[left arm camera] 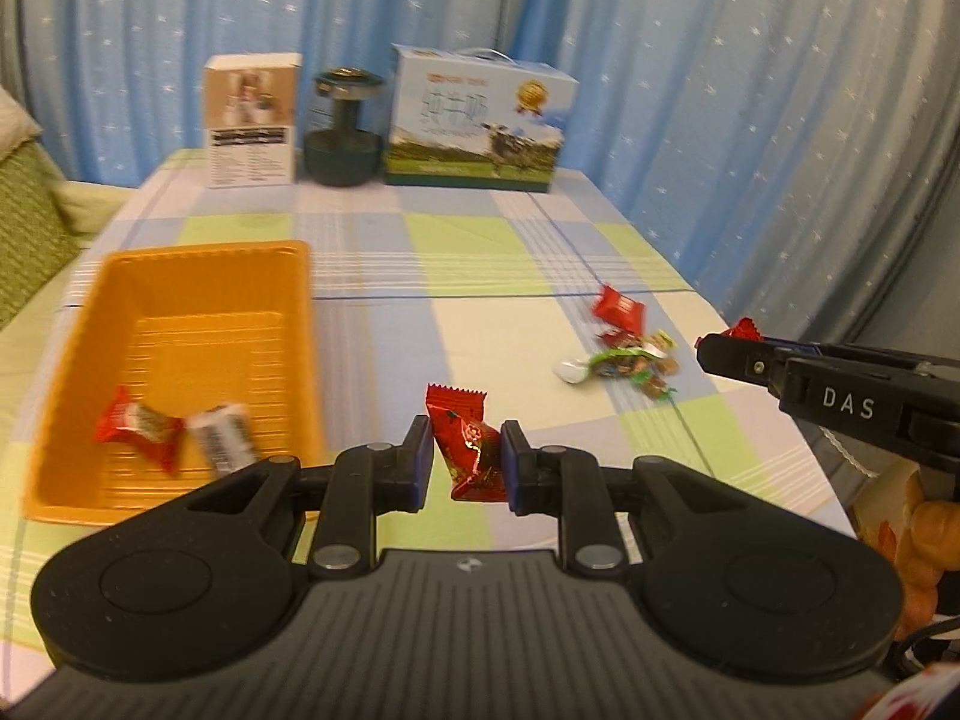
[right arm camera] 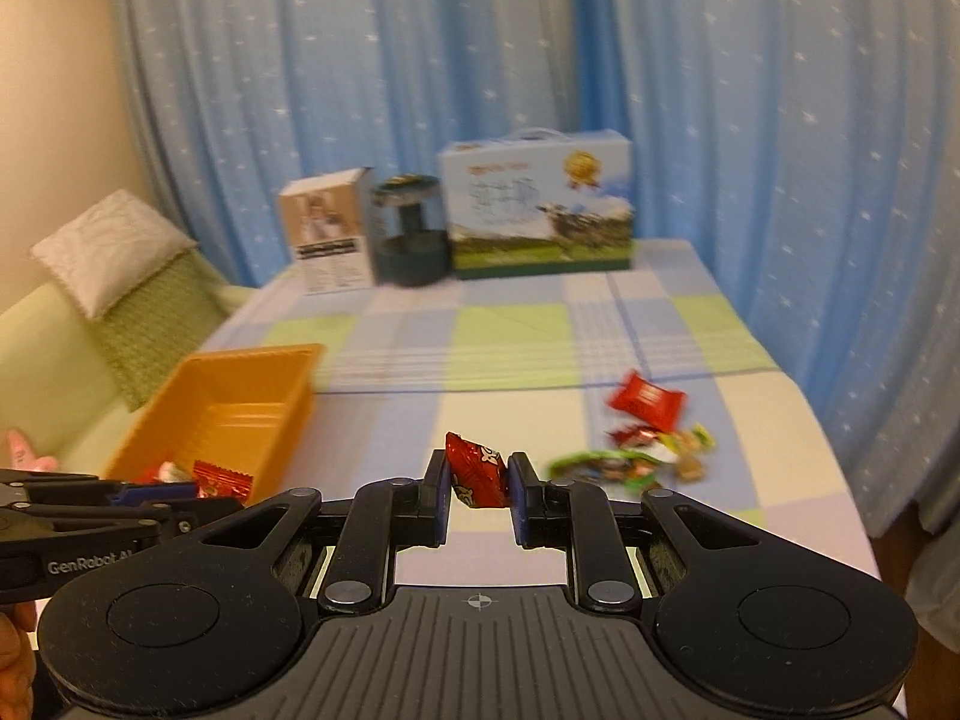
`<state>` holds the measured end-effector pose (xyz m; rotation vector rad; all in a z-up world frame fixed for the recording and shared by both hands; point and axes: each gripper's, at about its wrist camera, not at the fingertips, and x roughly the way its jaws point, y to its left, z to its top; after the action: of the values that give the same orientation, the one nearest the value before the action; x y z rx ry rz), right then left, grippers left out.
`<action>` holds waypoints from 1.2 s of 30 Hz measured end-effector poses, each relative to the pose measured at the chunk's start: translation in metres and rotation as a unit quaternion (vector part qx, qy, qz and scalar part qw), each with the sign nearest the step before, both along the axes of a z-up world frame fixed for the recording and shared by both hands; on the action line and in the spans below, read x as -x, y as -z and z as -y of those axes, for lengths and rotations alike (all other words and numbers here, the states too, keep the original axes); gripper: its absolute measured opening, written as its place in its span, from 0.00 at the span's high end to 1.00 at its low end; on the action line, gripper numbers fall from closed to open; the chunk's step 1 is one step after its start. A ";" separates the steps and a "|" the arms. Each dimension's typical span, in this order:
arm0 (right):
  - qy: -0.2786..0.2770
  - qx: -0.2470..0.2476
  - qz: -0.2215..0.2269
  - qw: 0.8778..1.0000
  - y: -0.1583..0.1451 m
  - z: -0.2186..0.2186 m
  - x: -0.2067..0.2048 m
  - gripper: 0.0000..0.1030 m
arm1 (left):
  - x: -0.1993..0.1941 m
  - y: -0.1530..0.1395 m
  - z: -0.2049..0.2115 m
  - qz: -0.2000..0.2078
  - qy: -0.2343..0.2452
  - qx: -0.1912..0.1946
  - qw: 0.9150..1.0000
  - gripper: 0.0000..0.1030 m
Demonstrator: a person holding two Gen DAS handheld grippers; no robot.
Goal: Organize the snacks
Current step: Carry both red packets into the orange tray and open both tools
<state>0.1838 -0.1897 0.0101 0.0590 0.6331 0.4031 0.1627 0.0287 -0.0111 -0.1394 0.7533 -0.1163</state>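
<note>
My left gripper [left arm camera: 465,456] is shut on a red snack packet [left arm camera: 465,441], held above the table just right of the orange tray [left arm camera: 180,276]. The tray holds a red packet [left arm camera: 138,429] and a silver packet [left arm camera: 222,435]. My right gripper [right arm camera: 478,480] is shut on another red snack packet [right arm camera: 477,471] above the table; it also shows at the right of the left wrist view [left arm camera: 729,348]. A pile of loose snacks [left arm camera: 630,354] lies on the table at the right, also seen in the right wrist view [right arm camera: 648,444]. The left gripper shows at the left of the right wrist view [right arm camera: 162,492].
A checked tablecloth [left arm camera: 480,252] covers the table. At the back stand a white box [left arm camera: 252,120], a dark jar [left arm camera: 343,129] and a blue carry carton [left arm camera: 477,117]. Blue curtains hang behind. A green sofa with a pillow [right arm camera: 108,246] is at the left.
</note>
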 end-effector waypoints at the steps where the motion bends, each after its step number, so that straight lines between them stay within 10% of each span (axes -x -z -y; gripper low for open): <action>1: -0.007 -0.001 0.000 1.000 -0.001 -0.007 0.002 0.80 | 0.003 -0.002 -0.006 0.001 -0.006 -0.002 1.000 0.79; 36: -0.143 -0.031 -0.087 0.985 0.050 -0.188 -0.076 0.80 | -0.036 0.028 -0.163 -0.048 -0.079 -0.038 0.995 0.79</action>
<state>0.2594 -0.0016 -0.0402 0.0623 0.8052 0.7007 0.1988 0.1921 -0.0390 -0.1319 0.8375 0.0703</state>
